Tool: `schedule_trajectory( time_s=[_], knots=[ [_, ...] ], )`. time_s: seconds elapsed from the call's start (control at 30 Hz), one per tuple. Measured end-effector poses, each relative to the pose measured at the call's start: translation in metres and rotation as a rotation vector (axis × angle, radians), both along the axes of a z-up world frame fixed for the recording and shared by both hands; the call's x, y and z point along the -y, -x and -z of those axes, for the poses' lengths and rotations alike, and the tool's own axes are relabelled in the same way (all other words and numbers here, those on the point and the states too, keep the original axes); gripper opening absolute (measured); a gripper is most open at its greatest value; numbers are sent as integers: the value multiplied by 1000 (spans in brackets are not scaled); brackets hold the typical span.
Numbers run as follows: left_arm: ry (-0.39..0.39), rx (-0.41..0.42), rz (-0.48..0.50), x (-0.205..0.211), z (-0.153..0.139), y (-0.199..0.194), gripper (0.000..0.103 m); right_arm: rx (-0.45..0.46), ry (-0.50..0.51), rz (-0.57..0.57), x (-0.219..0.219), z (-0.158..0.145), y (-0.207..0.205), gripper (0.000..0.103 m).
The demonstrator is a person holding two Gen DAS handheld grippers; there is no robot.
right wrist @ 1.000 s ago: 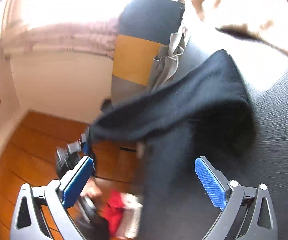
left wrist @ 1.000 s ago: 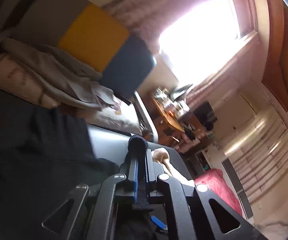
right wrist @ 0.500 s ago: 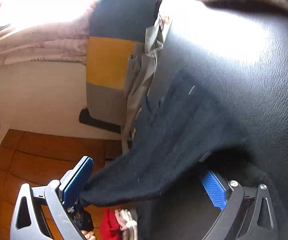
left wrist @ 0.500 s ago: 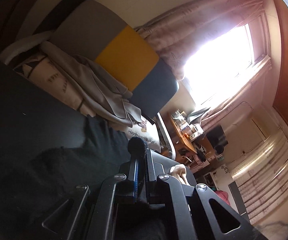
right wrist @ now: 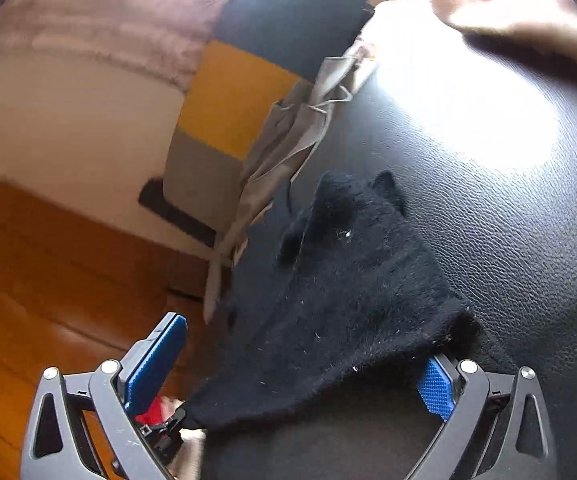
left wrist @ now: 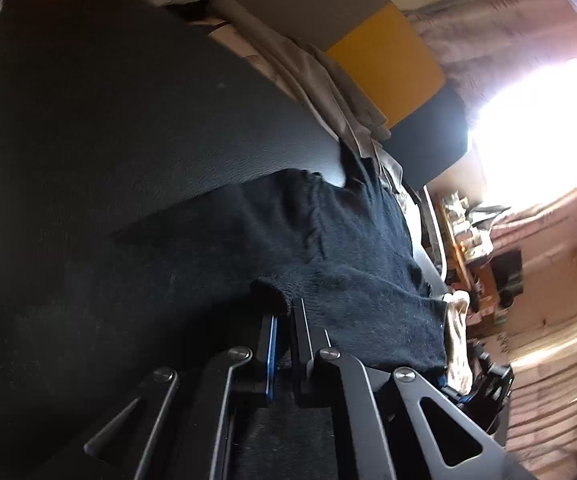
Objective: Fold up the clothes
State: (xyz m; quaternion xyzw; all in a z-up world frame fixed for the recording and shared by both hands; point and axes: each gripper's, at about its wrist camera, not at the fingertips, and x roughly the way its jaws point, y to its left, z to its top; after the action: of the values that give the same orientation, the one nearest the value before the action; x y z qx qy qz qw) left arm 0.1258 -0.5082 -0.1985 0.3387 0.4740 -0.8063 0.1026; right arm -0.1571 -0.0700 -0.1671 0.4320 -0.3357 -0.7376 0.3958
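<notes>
A black knit garment [left wrist: 348, 248] lies partly spread on a black leather surface [left wrist: 128, 120]. My left gripper [left wrist: 286, 312] is shut on a folded edge of it, low over the surface. In the right wrist view the same garment [right wrist: 348, 280] stretches between the fingers of my right gripper [right wrist: 308, 344], which is open. Its left pad [right wrist: 154, 364] is bare, while the garment's edge drapes over the right pad [right wrist: 434, 388]. A hand [left wrist: 456, 340] shows at the garment's far corner in the left wrist view.
A grey, yellow and dark blue cushion [right wrist: 232, 100] stands at the back of the surface, with a beige garment [right wrist: 288, 140] draped beside it. A tan cloth [right wrist: 508, 0] lies further off. Wooden flooring [right wrist: 48, 280] is beyond the edge, and a cluttered desk [left wrist: 468, 232] under a bright window [left wrist: 540, 128].
The left gripper has swung down toward the black surface, still clamped on the garment. The garment, held up in the air before, now lies spread on the surface. The right gripper stays open.
</notes>
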Motion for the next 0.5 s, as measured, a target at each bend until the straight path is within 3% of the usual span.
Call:
schedule_trajectory(
  time_s=[0.07,0.13,0.2,0.3,0.33,0.37,0.5],
  knots=[
    [-50,-33,-4,4,4,-4,5,-79,-54,-25,8,-1,-7,103],
    [-93,-50,-8,8,8,-4,15,-168,-134,-61,19,-2,-17,103],
    [-128,-52,-12,13,12,0,18,-174,-164,-70,22,-1,-17,103],
    [-60,-30,14,12,5,11,18,-180,-171,-75,22,1,-17,103],
    [-37,-22,23,12,2,15,7,-181,-161,-74,20,2,-17,103],
    [-24,-9,24,13,0,17,3,-182,-152,-73,18,3,-17,103],
    [32,43,28,17,-7,29,5,-185,-147,-69,17,3,-18,103]
  ],
)
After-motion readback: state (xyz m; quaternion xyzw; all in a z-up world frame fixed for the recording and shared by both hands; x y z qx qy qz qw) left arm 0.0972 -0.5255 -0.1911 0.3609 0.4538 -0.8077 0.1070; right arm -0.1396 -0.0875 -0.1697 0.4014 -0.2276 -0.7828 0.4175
